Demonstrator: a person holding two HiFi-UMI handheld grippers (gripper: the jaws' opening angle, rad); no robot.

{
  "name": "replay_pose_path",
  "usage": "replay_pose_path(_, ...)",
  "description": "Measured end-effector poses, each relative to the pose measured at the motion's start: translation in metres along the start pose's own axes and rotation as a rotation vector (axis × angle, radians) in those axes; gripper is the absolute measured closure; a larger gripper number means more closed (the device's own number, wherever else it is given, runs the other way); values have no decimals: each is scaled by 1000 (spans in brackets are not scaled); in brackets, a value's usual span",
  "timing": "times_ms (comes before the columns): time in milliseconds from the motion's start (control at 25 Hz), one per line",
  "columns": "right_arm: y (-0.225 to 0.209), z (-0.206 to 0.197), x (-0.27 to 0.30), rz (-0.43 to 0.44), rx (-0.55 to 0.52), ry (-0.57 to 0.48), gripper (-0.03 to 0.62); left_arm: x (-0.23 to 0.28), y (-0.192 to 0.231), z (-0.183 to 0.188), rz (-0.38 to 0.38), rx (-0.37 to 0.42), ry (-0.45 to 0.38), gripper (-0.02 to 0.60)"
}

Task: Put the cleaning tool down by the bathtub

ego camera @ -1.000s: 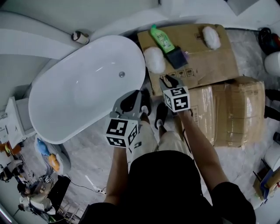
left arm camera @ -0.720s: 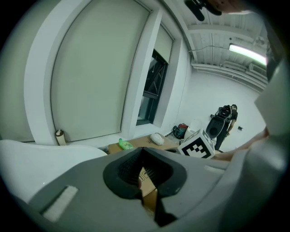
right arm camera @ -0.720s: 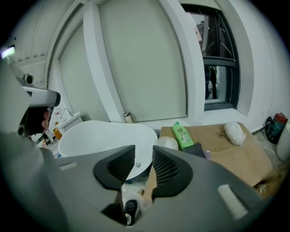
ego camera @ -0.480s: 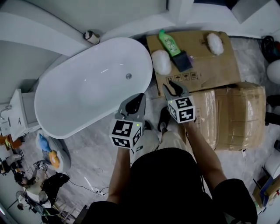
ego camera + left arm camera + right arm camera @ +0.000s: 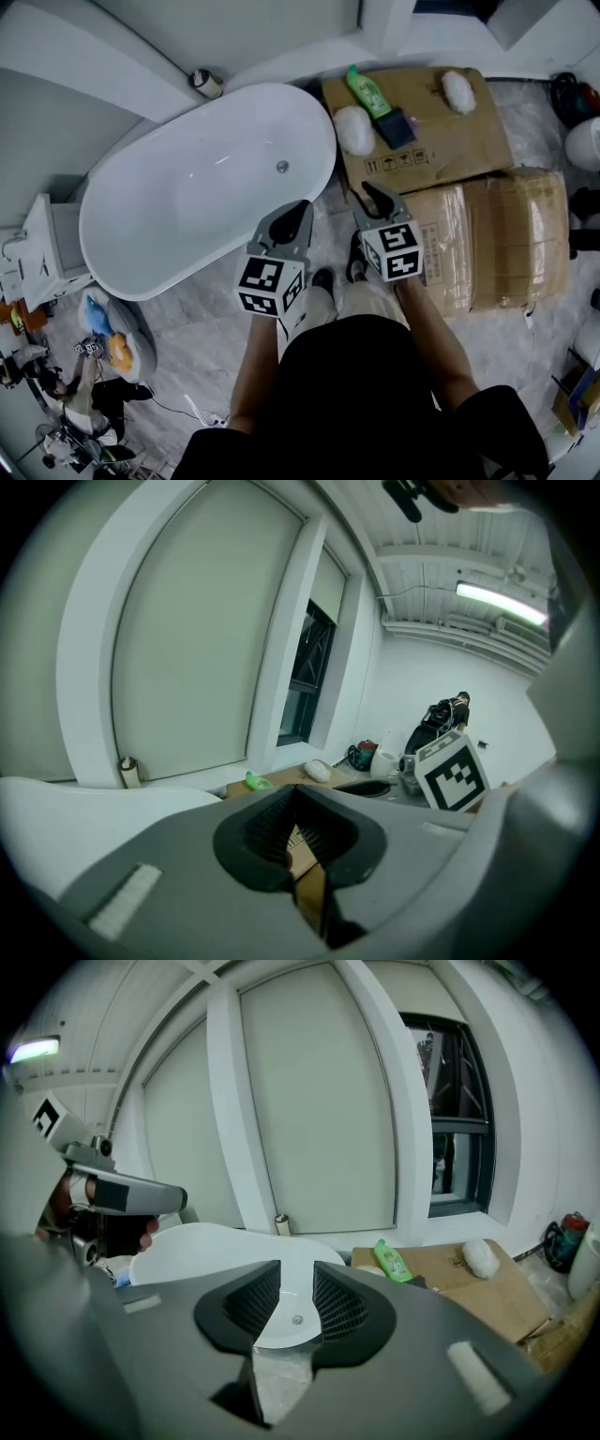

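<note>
Two grippers, both yours, both empty, held level in front of you over the marble-patterned floor (image 5: 187, 328).

1. Left gripper (image 5: 287, 217): jaws only narrowly apart, with nothing between them. Its own view shows just a sliver of cardboard through the gap (image 5: 298, 841).
2. Right gripper (image 5: 379, 199): jaws set wider, with nothing held. Through the gap (image 5: 292, 1312) you see the bathtub's drain (image 5: 297, 1319).
3. Bathtub (image 5: 187, 206): white and oval, its long axis running from your lower left to upper right in the head view. The drain (image 5: 282, 167) sits toward the upper-right end. The left gripper hangs just off its near rim.
4. Flat cardboard sheet (image 5: 450, 141): lies on the floor right beside the tub's upper-right end.
5. Dark-headed cleaning tool (image 5: 395, 127): lies flat on that sheet, just beyond the base of the green bottle (image 5: 367, 92). It is near the tub but not touching it. Its long axis runs diagonally, roughly in line with the bottle, from upper left to lower right. Which end is the handle cannot be made out.
6. White fluffy pads, two: one (image 5: 354, 129) on the sheet's edge nearest the tub, the other (image 5: 458, 91) toward the sheet's far corner.
7. Taped cardboard box (image 5: 506, 234): to your right, against the sheet's near edge.
</note>
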State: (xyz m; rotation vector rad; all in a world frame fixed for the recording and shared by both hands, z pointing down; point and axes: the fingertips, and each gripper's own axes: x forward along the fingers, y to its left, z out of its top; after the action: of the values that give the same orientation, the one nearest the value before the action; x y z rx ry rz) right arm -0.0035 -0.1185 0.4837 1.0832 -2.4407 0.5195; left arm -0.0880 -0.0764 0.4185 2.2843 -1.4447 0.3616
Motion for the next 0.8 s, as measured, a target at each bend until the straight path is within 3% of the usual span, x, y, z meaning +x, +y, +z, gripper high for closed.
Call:
replay_pose_path(360,61,24,-81,-89,-27,-102,517,-61,-28,6,-104,25,-76,581)
replay_pose_path(800,104,29,-159,-164,-41,-190,559,-114,-69,9,-210,62,-141,581)
